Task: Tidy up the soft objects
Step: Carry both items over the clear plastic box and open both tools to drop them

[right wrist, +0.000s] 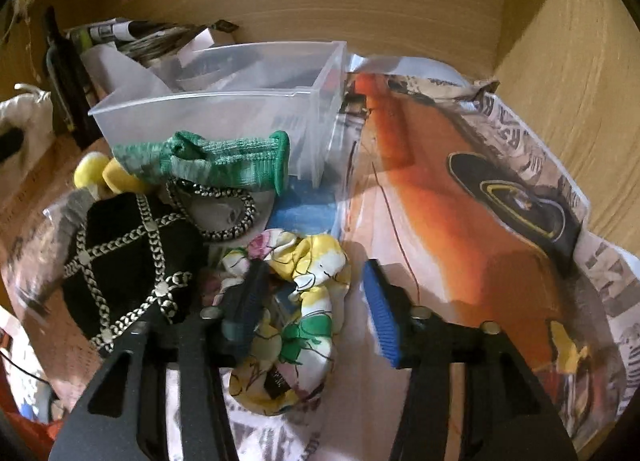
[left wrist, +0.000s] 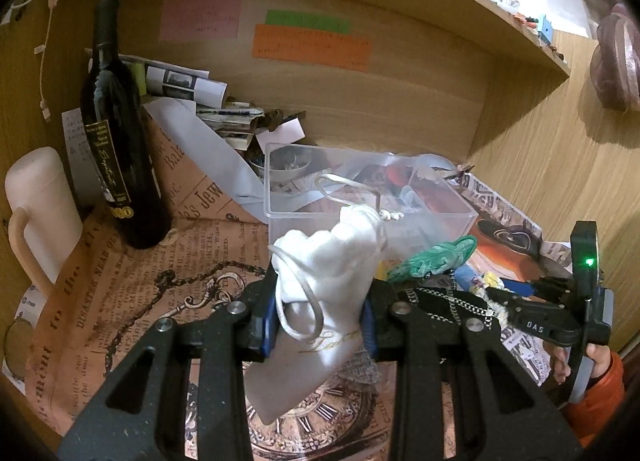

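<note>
My left gripper (left wrist: 320, 325) is clamped on a white satin drawstring pouch with gold script (left wrist: 324, 293), which I hold above the printed paper liner (left wrist: 120, 301), just short of the clear rectangular plastic bin (left wrist: 360, 197). My right gripper (right wrist: 316, 317) has its jaws apart, straddling a floral yellow-and-white fabric scrunchie (right wrist: 312, 301); the left blue pad (right wrist: 248, 301) rests against the fabric, the right pad (right wrist: 382, 317) stands clear of it. Progress, as I judge it: early. The bin appears to hold no soft item yet, though its walls show clutter behind them, so I cannot be certain. Remaining beside the bin: a green knitted sock (right wrist: 224, 161), a black pouch crossed with silver chain (right wrist: 128, 261), yellow pom-poms (right wrist: 96, 173), and the scrunchie. A dark glass wine bottle (left wrist: 116, 133) and a cream plastic mug (left wrist: 40, 213) stand well apart at left.
</note>
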